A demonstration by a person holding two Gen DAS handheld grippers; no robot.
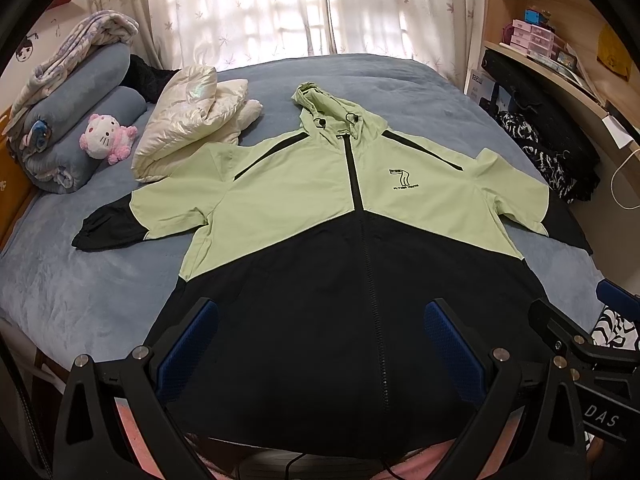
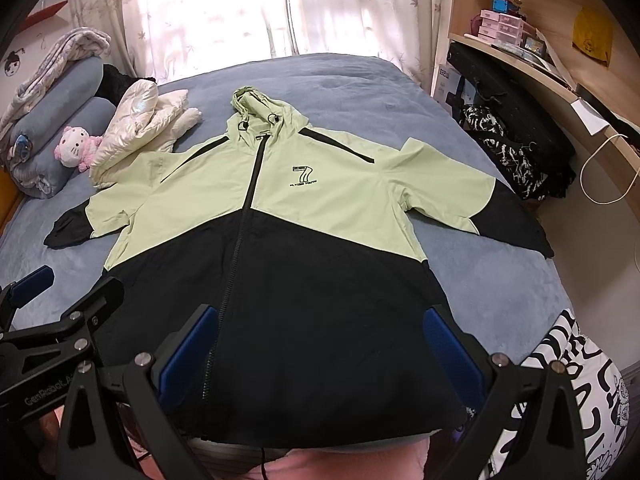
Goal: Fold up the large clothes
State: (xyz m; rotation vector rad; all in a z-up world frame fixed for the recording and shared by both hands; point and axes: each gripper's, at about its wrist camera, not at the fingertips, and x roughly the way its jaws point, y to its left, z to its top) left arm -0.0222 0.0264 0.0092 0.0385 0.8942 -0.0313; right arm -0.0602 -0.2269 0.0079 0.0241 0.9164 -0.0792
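One blue plush bed (image 1: 100, 292), one hooded jacket (image 1: 320, 208) spread flat at its centre, zipped, pale green above, black below. Left of the jacket's hood, one glossy cream puffer coat (image 1: 192, 120); farther left, two rolled grey-blue blankets (image 1: 76, 92), one pink-and-white plush cat (image 1: 106, 138). Over the jacket's hem, left gripper (image 1: 320, 344) and right gripper (image 2: 318, 348) spread wide, grasping nothing.

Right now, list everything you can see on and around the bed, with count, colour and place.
jacket: one, light green and black, spread flat mid-bed, zipped, hood far
puffer coat: one, cream, folded, far left
plush toy: one, pink and white, left by the bedding
rolled bedding: one stack, blue-grey, far left
bed: one, blue-grey cover
curtains: white, behind bed
shelves: wooden, right
left gripper: black, blue pads, open over hem
right gripper: same, open
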